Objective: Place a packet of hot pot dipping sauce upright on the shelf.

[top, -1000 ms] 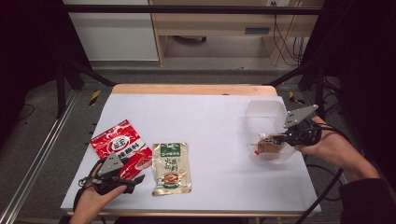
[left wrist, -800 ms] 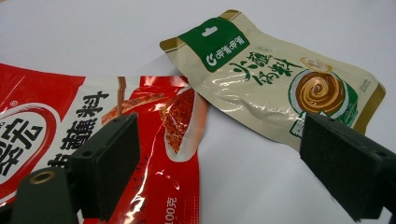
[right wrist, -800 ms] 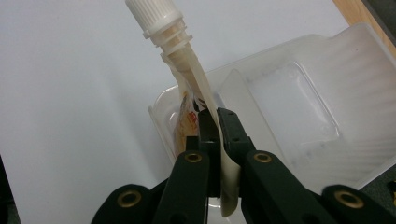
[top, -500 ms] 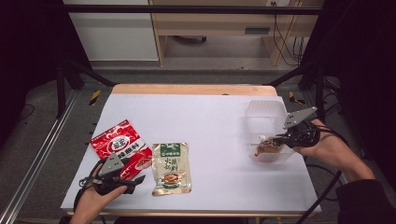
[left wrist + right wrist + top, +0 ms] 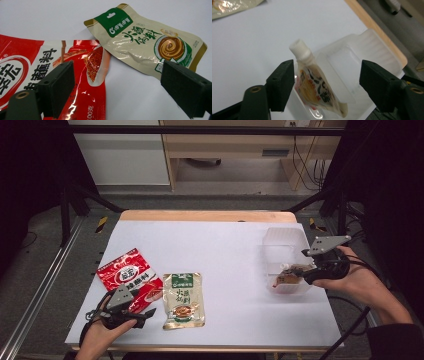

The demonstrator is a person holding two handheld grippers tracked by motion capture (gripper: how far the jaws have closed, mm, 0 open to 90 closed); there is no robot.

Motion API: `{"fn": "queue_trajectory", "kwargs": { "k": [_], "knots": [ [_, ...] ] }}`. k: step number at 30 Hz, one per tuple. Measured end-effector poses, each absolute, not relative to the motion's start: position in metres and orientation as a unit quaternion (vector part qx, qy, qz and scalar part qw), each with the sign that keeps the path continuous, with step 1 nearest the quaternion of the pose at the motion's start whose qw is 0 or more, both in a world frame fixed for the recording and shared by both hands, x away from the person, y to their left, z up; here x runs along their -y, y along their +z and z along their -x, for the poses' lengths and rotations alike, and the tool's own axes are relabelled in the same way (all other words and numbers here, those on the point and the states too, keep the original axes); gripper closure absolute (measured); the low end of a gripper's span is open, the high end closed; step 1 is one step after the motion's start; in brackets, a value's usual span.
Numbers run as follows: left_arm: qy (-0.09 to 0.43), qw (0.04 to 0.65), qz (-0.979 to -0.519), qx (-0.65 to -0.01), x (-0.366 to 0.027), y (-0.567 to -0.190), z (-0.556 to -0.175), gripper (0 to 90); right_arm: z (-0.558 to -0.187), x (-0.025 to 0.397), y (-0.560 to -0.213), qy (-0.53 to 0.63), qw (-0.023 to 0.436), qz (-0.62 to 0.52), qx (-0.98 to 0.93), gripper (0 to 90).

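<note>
A red sauce packet [image 5: 125, 275] [image 5: 37, 62] and a beige packet with a green header [image 5: 183, 300] [image 5: 145, 42] lie flat side by side at the front left of the table. My left gripper [image 5: 150, 304] [image 5: 117, 72] hovers low there, open, one jaw over the red packet and the other over the beige one. At the right, a small white-capped spout pouch [image 5: 287, 276] [image 5: 317, 85] leans in the near end of a clear plastic container [image 5: 285, 237] [image 5: 367, 47]. My right gripper [image 5: 298, 272] [image 5: 327, 67] is open around the pouch, which sits close to one jaw.
The white table top [image 5: 225, 250] has a wooden back edge [image 5: 205, 215]. Dark stand legs flank both sides, and cables trail from each gripper. The container sits close to the table's right edge.
The right hand has drawn back very slightly to the right while the pouch stays in the container. The left gripper and both packets have not moved.
</note>
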State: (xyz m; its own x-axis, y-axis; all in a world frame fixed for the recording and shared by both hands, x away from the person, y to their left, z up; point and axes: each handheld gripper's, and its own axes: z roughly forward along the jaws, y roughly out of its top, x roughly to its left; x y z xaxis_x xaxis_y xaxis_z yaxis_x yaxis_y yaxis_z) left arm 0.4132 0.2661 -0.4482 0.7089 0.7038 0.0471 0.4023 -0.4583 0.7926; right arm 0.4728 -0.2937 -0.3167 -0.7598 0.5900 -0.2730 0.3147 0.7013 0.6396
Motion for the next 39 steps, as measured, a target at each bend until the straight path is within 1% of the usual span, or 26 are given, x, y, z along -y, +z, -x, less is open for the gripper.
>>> {"fn": "queue_trajectory", "kwargs": {
  "k": [8,11,12,13,14,16,18,21,23,25,26,27,28,35,36,37,38,39],
  "knots": [
    [0.188,0.398,-0.834,-0.332,-0.266,-0.449,-0.413,11.7,-0.447,0.257,-0.293,0.326,0.285,-0.251,-0.865,16.8],
    [0.186,0.397,-0.836,-0.330,-0.265,-0.450,-0.413,11.5,-0.440,0.247,-0.291,0.339,0.288,-0.247,-0.861,15.2],
    [0.186,0.397,-0.836,-0.328,-0.265,-0.450,-0.413,11.4,-0.434,0.237,-0.289,0.339,0.302,-0.240,-0.858,15.0],
    [0.186,0.397,-0.836,-0.329,-0.265,-0.450,-0.413,11.1,-0.428,0.227,-0.289,0.340,0.306,-0.236,-0.857,14.7],
    [0.186,0.397,-0.836,-0.329,-0.265,-0.450,-0.414,11.0,-0.421,0.214,-0.289,0.345,0.309,-0.221,-0.858,14.9],
    [0.186,0.397,-0.836,-0.330,-0.265,-0.450,-0.414,10.9,-0.415,0.203,-0.290,0.343,0.312,-0.215,-0.860,15.5],
    [0.187,0.397,-0.835,-0.332,-0.266,-0.450,-0.414,10.7,-0.408,0.189,-0.294,0.342,0.303,-0.204,-0.866,20.2],
    [0.186,0.396,-0.836,-0.331,-0.265,-0.450,-0.414,10.3,-0.404,0.177,-0.299,0.352,0.295,-0.194,-0.867,20.5],
    [0.186,0.394,-0.838,-0.329,-0.264,-0.451,-0.414,10.2,-0.400,0.160,-0.310,0.351,0.290,-0.187,-0.871,20.7],
    [0.187,0.394,-0.838,-0.328,-0.263,-0.451,-0.413,10.0,-0.399,0.156,-0.313,0.349,0.289,-0.186,-0.872,20.9],
    [0.186,0.394,-0.839,-0.327,-0.263,-0.451,-0.413,9.5,-0.398,0.144,-0.323,0.343,0.282,-0.196,-0.874,22.3],
    [0.186,0.394,-0.839,-0.327,-0.263,-0.451,-0.413,9.0,-0.398,0.144,-0.323,0.343,0.282,-0.196,-0.874,22.3],
    [0.188,0.392,-0.839,-0.328,-0.263,-0.451,-0.413,8.1,-0.398,0.134,-0.334,0.337,0.279,-0.201,-0.876,23.4],
    [0.189,0.392,-0.838,-0.329,-0.264,-0.451,-0.414,7.2,-0.402,0.108,-0.368,0.338,0.262,-0.211,-0.879,25.3],
    [0.189,0.391,-0.838,-0.331,-0.264,-0.451,-0.414,6.7,-0.403,0.106,-0.371,0.341,0.260,-0.217,-0.877,27.7],
    [0.189,0.391,-0.838,-0.331,-0.264,-0.451,-0.414,6.1,-0.403,0.106,-0.371,0.341,0.260,-0.217,-0.877,27.7],
    [0.187,0.390,-0.838,-0.332,-0.263,-0.451,-0.416,6.1,-0.405,0.103,-0.376,0.347,0.256,-0.219,-0.875,32.2],
    [0.187,0.389,-0.838,-0.333,-0.262,-0.452,-0.416,5.4,-0.407,0.099,-0.383,0.359,0.248,-0.224,-0.872,33.7]
  ]
}}
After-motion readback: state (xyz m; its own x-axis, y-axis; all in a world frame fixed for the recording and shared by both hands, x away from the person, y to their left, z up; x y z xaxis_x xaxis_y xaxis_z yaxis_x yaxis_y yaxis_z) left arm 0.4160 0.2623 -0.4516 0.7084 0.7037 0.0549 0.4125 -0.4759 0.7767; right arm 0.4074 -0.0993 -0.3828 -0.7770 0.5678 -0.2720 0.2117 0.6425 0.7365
